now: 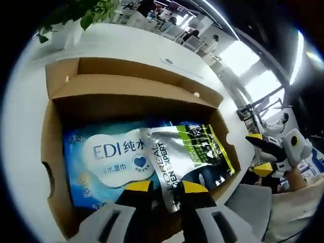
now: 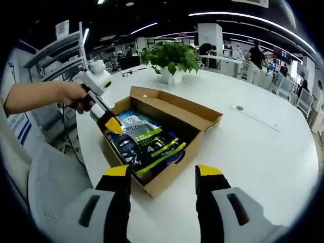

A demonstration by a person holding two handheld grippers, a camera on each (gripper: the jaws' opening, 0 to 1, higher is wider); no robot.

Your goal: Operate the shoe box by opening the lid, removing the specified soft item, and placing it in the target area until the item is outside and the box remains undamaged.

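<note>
Left gripper [image 1: 167, 188] dips into the open shoe box [image 2: 167, 124] on the desk [image 2: 253, 152], jaws parted over the corner of the silver sachet [image 1: 190, 159] lying on the blue wipes pack [image 1: 109, 164]. Right gripper [image 2: 163, 173] waits open outside. That sachet looks light, floppy, slick; pinching its edge seems best.

each gripper has two pale grey jaws with dark oval slots and yellow-and-black tips. the left gripper [image 2: 112, 124] has a white body with a rounded top and a dark handle, gripped by a bare hand [image 2: 73, 96]. the right gripper [image 1: 263, 154] has the same white body.
</note>
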